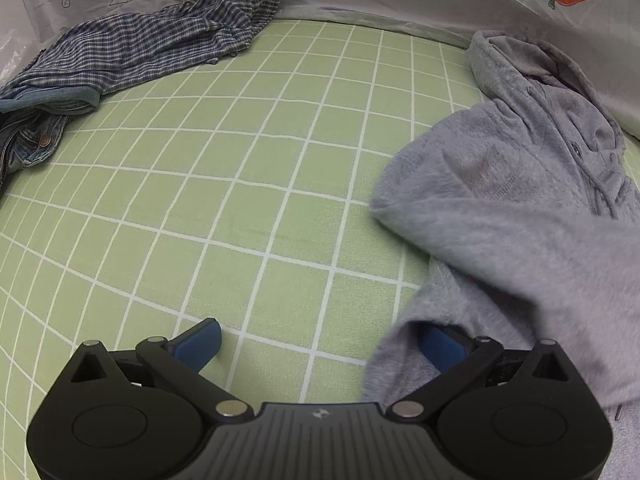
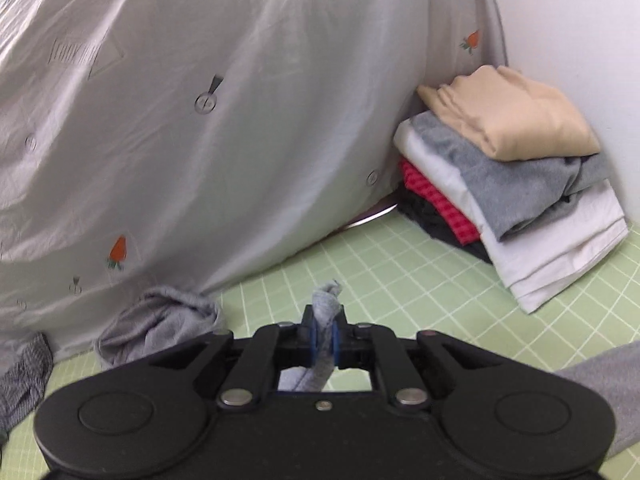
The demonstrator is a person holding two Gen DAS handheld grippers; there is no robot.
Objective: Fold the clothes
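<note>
A grey zip hoodie (image 1: 520,184) lies on the green checked sheet (image 1: 240,184) at the right of the left wrist view, hood toward the back, one sleeve lying across its body. My left gripper (image 1: 320,344) is open low over the sheet; its right blue finger (image 1: 440,346) sits under the hoodie's lower edge, its left finger (image 1: 200,342) over bare sheet. My right gripper (image 2: 325,338) is shut on a bunched piece of the grey hoodie fabric (image 2: 326,304), which sticks up between the pads. A grey part of the hoodie (image 2: 608,376) shows at the right edge.
A blue plaid shirt (image 1: 160,44) and jeans (image 1: 28,136) lie at the back left. A stack of folded clothes (image 2: 508,184) stands at the right by the wall. A white carrot-print cloth (image 2: 200,120) hangs behind. A crumpled grey garment (image 2: 160,324) lies at its foot.
</note>
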